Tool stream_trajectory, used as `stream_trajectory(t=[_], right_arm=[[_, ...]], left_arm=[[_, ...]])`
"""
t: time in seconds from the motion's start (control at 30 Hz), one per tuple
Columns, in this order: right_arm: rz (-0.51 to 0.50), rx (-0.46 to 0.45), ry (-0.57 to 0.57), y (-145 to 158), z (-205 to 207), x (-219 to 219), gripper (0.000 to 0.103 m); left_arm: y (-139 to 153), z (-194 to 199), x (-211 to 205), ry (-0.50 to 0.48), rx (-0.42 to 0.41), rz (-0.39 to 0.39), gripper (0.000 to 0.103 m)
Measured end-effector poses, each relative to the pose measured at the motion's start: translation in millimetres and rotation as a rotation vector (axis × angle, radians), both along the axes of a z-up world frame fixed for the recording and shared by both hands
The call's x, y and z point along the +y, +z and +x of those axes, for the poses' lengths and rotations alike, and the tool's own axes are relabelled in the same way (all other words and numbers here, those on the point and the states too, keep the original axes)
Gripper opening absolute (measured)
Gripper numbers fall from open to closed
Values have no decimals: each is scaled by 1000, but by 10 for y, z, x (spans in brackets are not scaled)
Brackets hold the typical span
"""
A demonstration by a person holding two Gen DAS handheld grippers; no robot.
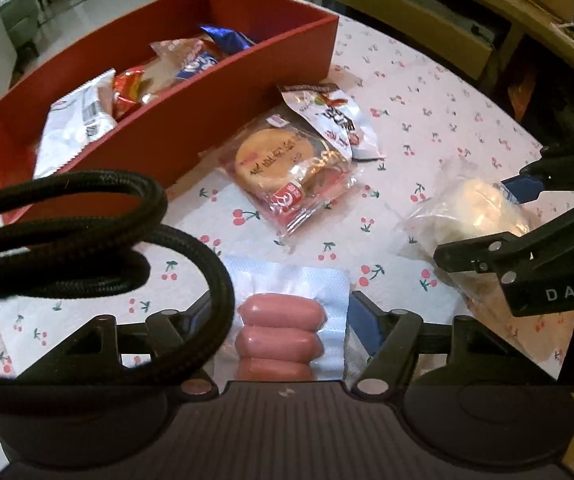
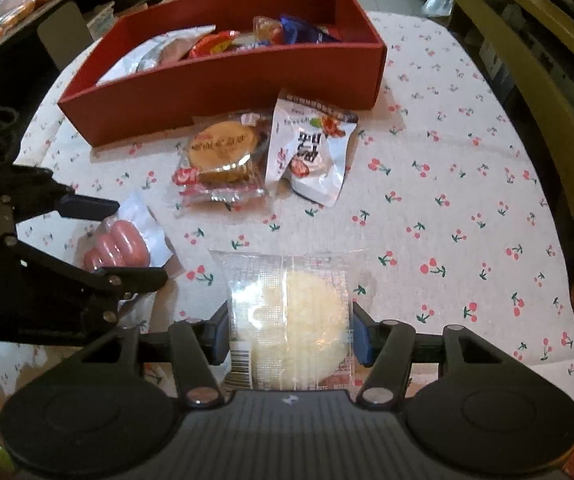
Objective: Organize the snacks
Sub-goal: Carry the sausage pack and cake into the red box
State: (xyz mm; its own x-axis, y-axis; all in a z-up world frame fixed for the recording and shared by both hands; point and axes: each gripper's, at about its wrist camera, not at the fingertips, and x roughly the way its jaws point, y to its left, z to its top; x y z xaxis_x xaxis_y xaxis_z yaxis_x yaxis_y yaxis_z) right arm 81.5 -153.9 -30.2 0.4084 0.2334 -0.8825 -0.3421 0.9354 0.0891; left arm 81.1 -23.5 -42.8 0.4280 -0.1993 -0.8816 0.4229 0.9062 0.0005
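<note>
A clear pack of three pink sausages (image 1: 279,336) lies between the fingers of my left gripper (image 1: 287,332), which is shut on its wrapper; a black cable hides the left finger. The right wrist view shows that gripper (image 2: 123,240) clamping the sausage pack (image 2: 119,246) from both sides. My right gripper (image 2: 291,336) is shut on a clear packet with a round white rice cake (image 2: 299,312), blue pads (image 2: 361,336) pressing its edges. From the left wrist view, the right gripper (image 1: 491,220) holds the rice cake packet (image 1: 471,208) at right. The red box (image 1: 167,136) holds several snacks.
A round biscuit pack (image 2: 223,152) and a white and red pouch (image 2: 311,152) lie on the cherry-print tablecloth (image 2: 447,220) just in front of the red box (image 2: 227,88). A looped black braided cable (image 1: 87,220) crosses the left wrist view. Wooden furniture (image 2: 547,92) borders the table's right side.
</note>
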Motion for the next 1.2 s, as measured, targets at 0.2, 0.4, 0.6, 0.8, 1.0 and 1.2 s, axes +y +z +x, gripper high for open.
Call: stream_trajectory(t=[0.2,0.4,0.6,0.8,1.0,1.2], right_arm=[[26,-51,-26,159,26,28,62],[34,-65,-21,200,51,83,62],[62,-99,-42,302,66,35,62],[85,-160,-47,496,140,76,62],[96,-206,-64,678,332,152,62],[119,-243,-83,861,709,270,62]], left_arm=[[167,-10,102,48,-42,-56,75],[249,28,197,87,-66,-90,75],[359,39,215,94,-97,-125,75],[517,90,245,110,-135,-172,75],[693,263,306,130,-186,-192,74],[845,557,447,179,-233,-216,74]])
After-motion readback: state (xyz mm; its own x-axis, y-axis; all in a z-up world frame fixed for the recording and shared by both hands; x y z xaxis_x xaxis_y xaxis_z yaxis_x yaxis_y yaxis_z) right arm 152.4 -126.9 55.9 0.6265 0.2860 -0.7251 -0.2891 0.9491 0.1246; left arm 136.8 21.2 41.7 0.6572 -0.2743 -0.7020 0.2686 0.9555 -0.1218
